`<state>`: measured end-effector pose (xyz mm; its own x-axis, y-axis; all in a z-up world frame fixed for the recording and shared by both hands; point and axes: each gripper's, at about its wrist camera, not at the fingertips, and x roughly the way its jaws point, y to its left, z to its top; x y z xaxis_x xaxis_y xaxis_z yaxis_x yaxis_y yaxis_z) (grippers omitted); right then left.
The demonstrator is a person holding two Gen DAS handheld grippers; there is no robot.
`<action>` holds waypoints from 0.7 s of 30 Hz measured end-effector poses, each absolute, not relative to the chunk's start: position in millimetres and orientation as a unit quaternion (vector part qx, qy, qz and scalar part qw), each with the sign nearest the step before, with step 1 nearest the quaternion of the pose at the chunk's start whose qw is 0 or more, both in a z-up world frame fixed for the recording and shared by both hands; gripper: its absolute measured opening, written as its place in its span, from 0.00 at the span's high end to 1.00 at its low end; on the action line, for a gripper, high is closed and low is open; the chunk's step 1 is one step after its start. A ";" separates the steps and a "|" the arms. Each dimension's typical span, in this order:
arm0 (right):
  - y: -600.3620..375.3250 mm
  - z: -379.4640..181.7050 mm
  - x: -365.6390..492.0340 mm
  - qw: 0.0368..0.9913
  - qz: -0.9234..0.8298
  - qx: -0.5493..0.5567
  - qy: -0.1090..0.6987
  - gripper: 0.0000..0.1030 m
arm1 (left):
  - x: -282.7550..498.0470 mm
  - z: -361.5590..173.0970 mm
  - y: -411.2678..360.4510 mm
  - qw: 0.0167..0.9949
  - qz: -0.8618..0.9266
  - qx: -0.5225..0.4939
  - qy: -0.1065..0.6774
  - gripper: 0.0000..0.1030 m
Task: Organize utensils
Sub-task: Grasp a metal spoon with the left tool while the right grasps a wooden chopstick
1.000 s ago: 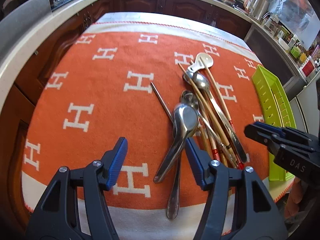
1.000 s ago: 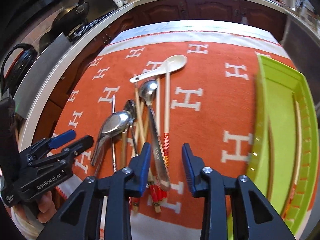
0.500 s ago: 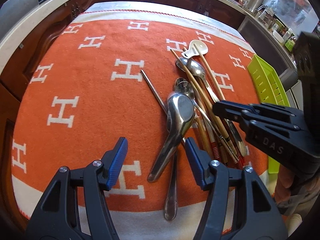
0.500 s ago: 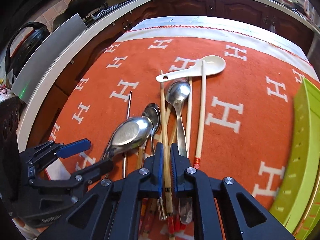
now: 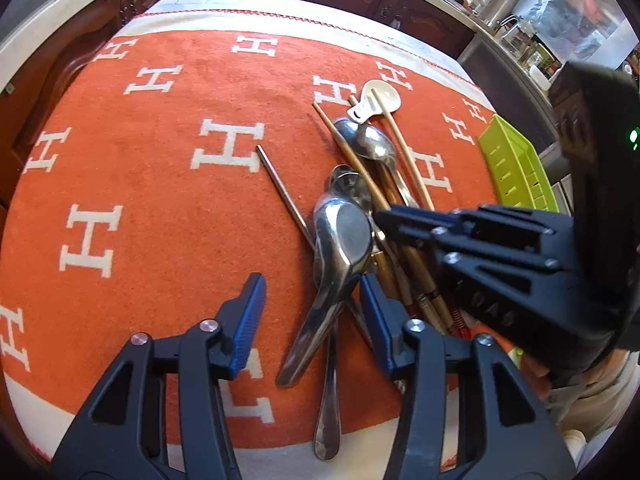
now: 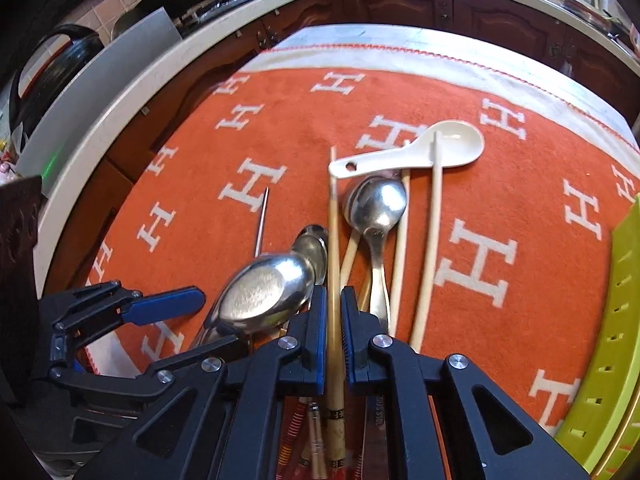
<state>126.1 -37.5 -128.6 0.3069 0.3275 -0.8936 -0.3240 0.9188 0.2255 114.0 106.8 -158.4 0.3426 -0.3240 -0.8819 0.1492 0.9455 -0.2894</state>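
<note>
Left wrist view: almost all the sorting is left, I judge; the utensils lie in one tangled heap on the orange cloth [image 5: 168, 184] over the bench, with the big steel ladle spoon [image 5: 340, 240] as landmark; the left tool [image 5: 312, 304] straddles its handle, its jaws closing but not yet pressing it; the white spoon [image 5: 380, 100] lies beyond the ladle spoon, the green tray [image 5: 516, 164] well off to its right.

Right wrist view: the right tool [image 6: 331, 312], just right of the ladle spoon [image 6: 264, 292], is pinched on one bamboo chopstick [image 6: 333, 248]; other chopsticks and a steel spoon [image 6: 376, 204] lie alongside; the tray [image 6: 608, 360] shows little, its contents unclear.
</note>
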 end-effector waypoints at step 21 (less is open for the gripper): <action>-67.6 -101.6 97.1 0.812 0.221 0.073 0.535 0.94 | 105.2 -142.1 104.4 0.824 -0.172 -0.072 0.535 0.81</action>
